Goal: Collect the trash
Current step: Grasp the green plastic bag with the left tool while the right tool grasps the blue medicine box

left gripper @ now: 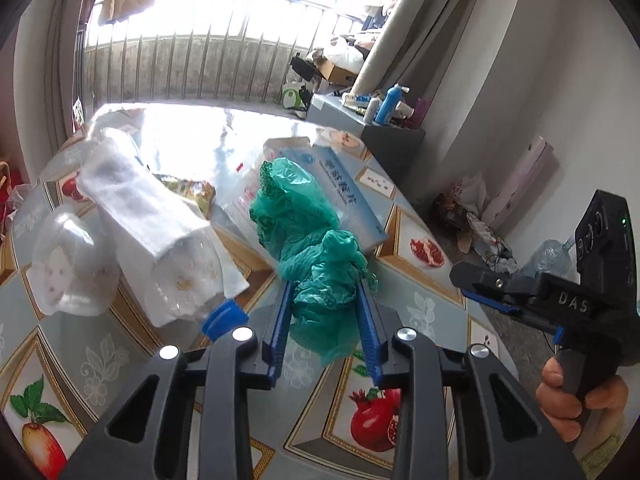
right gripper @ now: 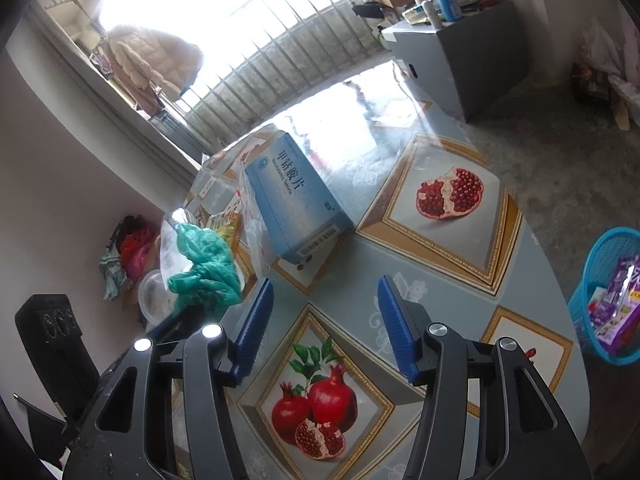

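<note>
1 piece is in hand: the left gripper [left gripper: 324, 312] pinches a green plastic bag [left gripper: 308, 232] above the table [left gripper: 432, 304]. Right gripper [right gripper: 326, 328] is spread, empty. Blue basket [right gripper: 600, 264] to its right holds wrappers; box [right gripper: 292, 196] ahead remains.

Your blue basket [right gripper: 608, 296] runs off the right edge; the green bag [left gripper: 316, 248] hides the box's [left gripper: 344, 200] near left part

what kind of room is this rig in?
Likely a lived-in home room beside a balcony: a fruit-print tablecloth covers the round table, a puffy beige jacket hangs by the railed window, and a blue plastic waste basket stands on the floor.
</note>
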A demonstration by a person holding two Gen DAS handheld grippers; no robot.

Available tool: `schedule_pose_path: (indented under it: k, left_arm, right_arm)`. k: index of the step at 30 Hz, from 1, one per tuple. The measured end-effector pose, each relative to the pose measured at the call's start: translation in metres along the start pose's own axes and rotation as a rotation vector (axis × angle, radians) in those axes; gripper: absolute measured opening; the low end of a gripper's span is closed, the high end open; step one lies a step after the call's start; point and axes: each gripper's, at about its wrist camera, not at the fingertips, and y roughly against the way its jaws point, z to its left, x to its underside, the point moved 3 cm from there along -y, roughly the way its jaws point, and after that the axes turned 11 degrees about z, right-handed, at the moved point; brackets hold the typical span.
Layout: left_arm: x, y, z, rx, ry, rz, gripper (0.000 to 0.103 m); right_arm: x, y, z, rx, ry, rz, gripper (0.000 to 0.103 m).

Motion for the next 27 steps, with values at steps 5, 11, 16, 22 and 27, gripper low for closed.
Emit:
schedule_pose_path:
  k: [5, 11, 16, 22, 27]
  left_arm:
    - [-0.046, 0.005, 0.017, -0.051, 0.063, -0.032, 0.031]
    - [-0.098, -0.031, 0.050, -0.032, 0.156, 0.112, 0.031]
    - [-0.114, -0.072, 0.063, -0.018, 0.216, 0.251, 0.031]
    - [-0.116, -0.086, 0.046, 0.002, 0.199, 0.278, 0.031]
    - [-0.101, -0.083, 0.025, 0.066, 0.170, 0.303, 0.031]
  right_arm:
    - [-0.032, -0.003, 0.006, -0.049, 0.030, -0.021, 0.052]
    - [-0.080, -0.038, 0.009, -0.169, 0.000, 0.026, 0.052]
    - [-0.105, -0.080, 0.001, -0.251, -0.049, 0.119, 0.054]
    - [-0.107, -0.121, -0.014, -0.323, -0.134, 0.264, 0.052]
    - [-0.088, -0.096, -0.024, -0.322, -0.128, 0.280, 0.051]
